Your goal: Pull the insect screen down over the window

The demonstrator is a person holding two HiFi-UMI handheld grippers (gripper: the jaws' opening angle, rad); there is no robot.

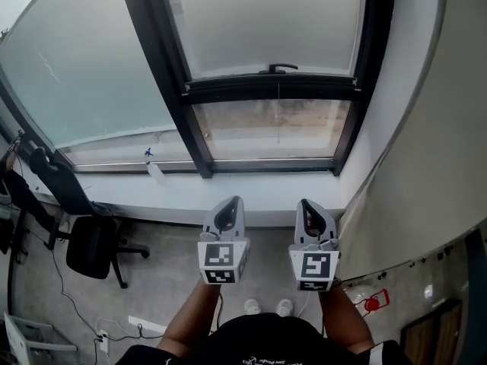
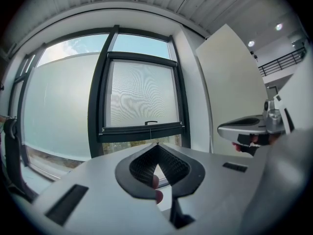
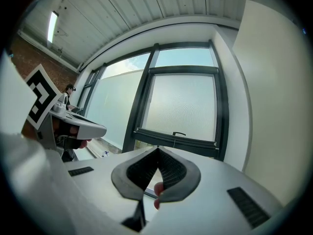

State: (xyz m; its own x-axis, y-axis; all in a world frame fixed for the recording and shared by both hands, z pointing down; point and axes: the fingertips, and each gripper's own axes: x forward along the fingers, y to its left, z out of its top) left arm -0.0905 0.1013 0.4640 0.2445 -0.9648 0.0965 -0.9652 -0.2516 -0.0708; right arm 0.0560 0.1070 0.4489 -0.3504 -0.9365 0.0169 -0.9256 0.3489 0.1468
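both the left gripper (image 1: 230, 202) and the right gripper (image 1: 307, 204) are hovering at lower centre, jaws clenched together and gripping nothing. the insect screen (image 1: 266, 21) is hanging at top centre, and its handle (image 1: 282, 68) is sitting short of the sill. going in clenched risks skidding off the handle, and a one-sided tug risks tilting and jamming the bar. no writing is showing legibly, only square markers
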